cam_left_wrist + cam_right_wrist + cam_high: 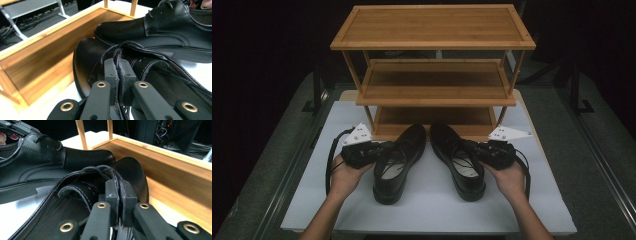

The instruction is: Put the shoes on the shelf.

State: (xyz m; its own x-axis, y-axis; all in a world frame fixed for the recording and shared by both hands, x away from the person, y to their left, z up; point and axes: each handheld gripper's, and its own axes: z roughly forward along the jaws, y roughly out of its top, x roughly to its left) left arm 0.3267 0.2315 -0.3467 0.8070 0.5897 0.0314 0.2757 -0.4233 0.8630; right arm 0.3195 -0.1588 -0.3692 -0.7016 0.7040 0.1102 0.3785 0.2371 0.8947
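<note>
Left hand-held gripper (379,150) is clamped on the left shoe's (398,160) rim. Right hand-held gripper (478,149) pinches the right shoe (458,159) likewise, before a wooden rack (434,75) on the table (427,205).

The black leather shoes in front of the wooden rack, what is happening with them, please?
A person holds a pair of black leather lace-up shoes, one in each gripper. The left gripper is shut on the upper edge of the left shoe, and the right gripper is shut on the right shoe in the same way. Both shoes point their toes at the bottom shelf of the three-tier wooden shoe rack, over the white table mat.
</note>
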